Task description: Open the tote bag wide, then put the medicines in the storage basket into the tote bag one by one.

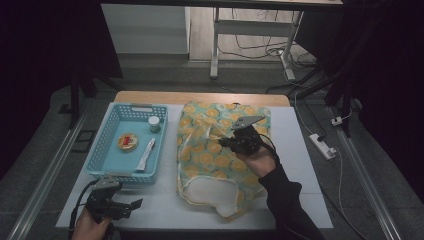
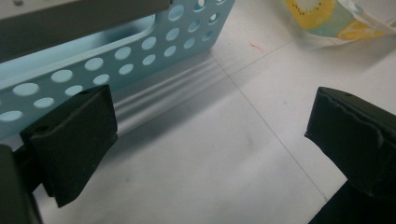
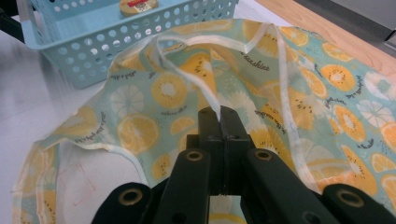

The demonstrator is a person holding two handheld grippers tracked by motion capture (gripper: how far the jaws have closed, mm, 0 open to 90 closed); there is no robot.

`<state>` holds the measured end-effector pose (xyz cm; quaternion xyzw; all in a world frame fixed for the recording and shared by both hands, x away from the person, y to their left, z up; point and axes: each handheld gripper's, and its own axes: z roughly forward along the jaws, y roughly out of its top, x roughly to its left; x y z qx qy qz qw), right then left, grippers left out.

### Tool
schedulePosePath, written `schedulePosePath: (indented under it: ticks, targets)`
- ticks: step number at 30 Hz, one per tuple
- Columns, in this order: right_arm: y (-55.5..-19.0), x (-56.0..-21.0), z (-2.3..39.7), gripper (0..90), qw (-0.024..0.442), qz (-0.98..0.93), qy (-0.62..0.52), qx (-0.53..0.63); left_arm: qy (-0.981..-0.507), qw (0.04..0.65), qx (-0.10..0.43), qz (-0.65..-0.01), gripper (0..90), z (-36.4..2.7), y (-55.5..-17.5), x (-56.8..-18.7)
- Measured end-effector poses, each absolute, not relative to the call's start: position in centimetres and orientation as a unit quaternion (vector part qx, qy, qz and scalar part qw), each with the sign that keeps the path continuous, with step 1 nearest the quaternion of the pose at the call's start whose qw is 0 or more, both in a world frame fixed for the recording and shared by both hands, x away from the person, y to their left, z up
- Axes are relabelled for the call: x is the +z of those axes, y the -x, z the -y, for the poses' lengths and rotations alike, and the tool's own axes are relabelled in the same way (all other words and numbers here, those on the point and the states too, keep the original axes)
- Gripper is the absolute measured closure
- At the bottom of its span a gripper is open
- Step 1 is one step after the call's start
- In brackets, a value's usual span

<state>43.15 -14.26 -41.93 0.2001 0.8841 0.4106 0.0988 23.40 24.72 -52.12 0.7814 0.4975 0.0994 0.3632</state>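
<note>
Right gripper pinching the white strap of a fruit-print apron on a table.

The apron [image 3: 196, 93] lies spread just ahead of and below the right gripper [image 3: 221, 117], whose jaws are closed tight on a thin white strap [image 3: 210, 91], pulling it taut, probably to lift or straighten the cloth. The left gripper [image 2: 210, 135] rests well off to that gripper's left, jaws wide and empty, close beside a blue basket [image 2: 140, 51] holding small items.

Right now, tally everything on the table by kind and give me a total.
Basket: 1
Small jar: 1
Round tin: 1
Tube: 1
Fruit-print cloth: 1
Total: 5
</note>
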Motion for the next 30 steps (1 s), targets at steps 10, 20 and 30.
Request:
schedulePosePath:
  ticks: [10,20,30]
  targets:
    - [-43.02,-41.59,14.38,90.0,0.099,-0.883,-0.201,0.413,-0.78,0.366,0.099,-0.498,1.8,-24.77,-23.37,-52.11]
    - [-43.27,-41.99,14.44,90.0,0.093,-0.884,-0.207,0.408,-0.773,0.371,0.106,-0.504,0.0,-24.94,-23.21,-52.0]
    - [-43.27,-41.78,14.65,90.0,0.093,-0.882,-0.208,0.413,-0.766,0.382,0.099,-0.508,0.0,-25.24,-23.04,-51.79]
